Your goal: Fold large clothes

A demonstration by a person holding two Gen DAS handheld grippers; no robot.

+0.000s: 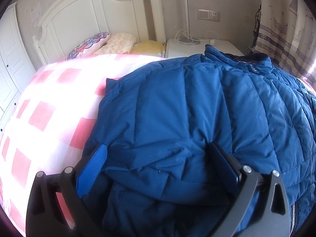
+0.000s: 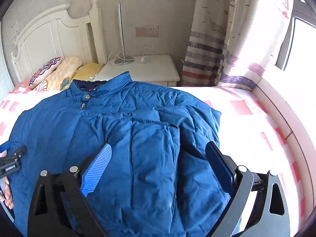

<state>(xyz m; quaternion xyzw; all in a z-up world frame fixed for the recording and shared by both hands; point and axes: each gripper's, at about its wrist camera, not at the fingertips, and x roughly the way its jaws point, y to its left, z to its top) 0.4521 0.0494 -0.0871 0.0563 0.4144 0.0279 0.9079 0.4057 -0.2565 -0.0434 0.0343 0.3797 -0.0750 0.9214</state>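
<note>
A large blue quilted jacket [image 1: 197, 102] lies spread on a bed, its collar [image 2: 102, 86] toward the headboard. A sleeve is folded in over the body [image 2: 154, 138]. My left gripper [image 1: 158, 147] stands open with its fingers wide apart, low on the jacket's hem, and puckered fabric lies between them. My right gripper [image 2: 159, 146] is open just as wide above the folded sleeve, its pads clear of the cloth. The left gripper's body [image 2: 11, 158] and the hand [image 2: 7, 193] that holds it show at the right wrist view's left edge.
The bed has a pink and white checked sheet [image 1: 49, 102] [image 2: 246, 118]. Pillows [image 2: 57, 75] lie against a white headboard [image 1: 88, 11]. A white nightstand [image 2: 150, 69] carries a lamp [image 2: 121, 33] and cables. A curtain [image 2: 209, 49] and a window ledge [image 2: 286, 98] border the right side.
</note>
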